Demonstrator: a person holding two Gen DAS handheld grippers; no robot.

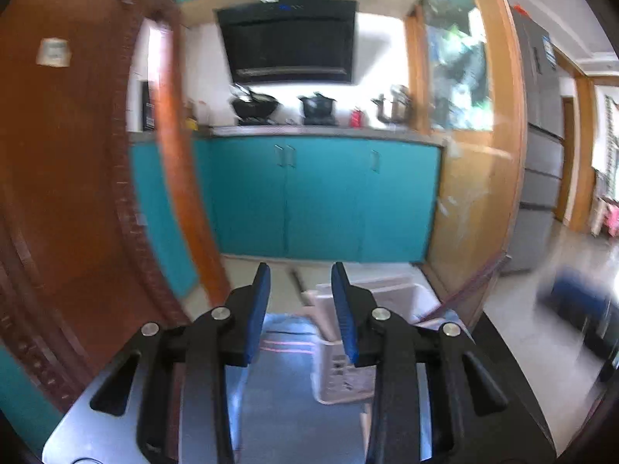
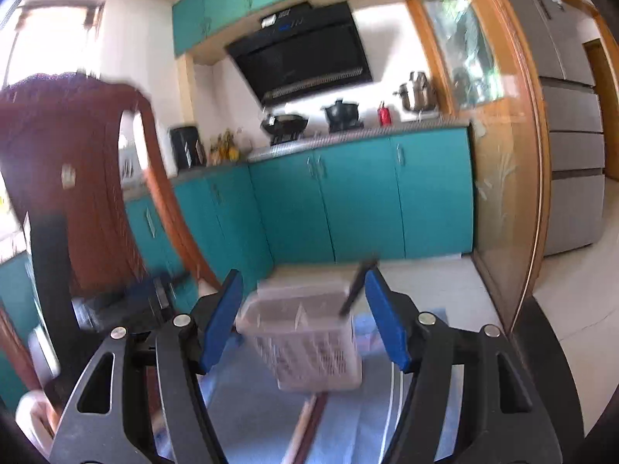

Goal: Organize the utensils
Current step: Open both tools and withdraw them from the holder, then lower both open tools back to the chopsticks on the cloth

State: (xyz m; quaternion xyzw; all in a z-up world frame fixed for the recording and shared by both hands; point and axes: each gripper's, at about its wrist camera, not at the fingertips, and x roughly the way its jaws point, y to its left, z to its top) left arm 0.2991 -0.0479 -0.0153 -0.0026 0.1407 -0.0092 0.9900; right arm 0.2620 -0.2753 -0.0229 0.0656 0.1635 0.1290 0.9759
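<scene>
In the left wrist view we see our left gripper point(image 1: 301, 309) with its blue fingers point(image 1: 258, 311) parted by a moderate gap and nothing between them. The white slotted utensil basket point(image 1: 340, 371) stands on the desk point(image 1: 278, 394), which is covered with a bluish cloth; it is just ahead of the fingers and mostly behind the right-hand finger. Beyond the fingertips run the teal cabinets point(image 1: 325, 197), with a black range hood point(image 1: 288, 36) above them. A brown wooden chair back point(image 1: 73, 162) fills the space to the left of the fingers.

In the right wrist view our right gripper point(image 2: 303, 313) has its fingers point(image 2: 220, 319) spread wide, holding nothing. The utensil basket point(image 2: 305, 344) sits on the desk point(image 2: 247, 406) directly between and just ahead of the fingers, blurred. A dark handle point(image 2: 358, 288) sticks up out of the basket close to the right-hand finger; we cannot tell what utensil it is. A pale stick-like item point(image 2: 305, 421) lies on the cloth nearer than the basket, too smeared to name.
</scene>
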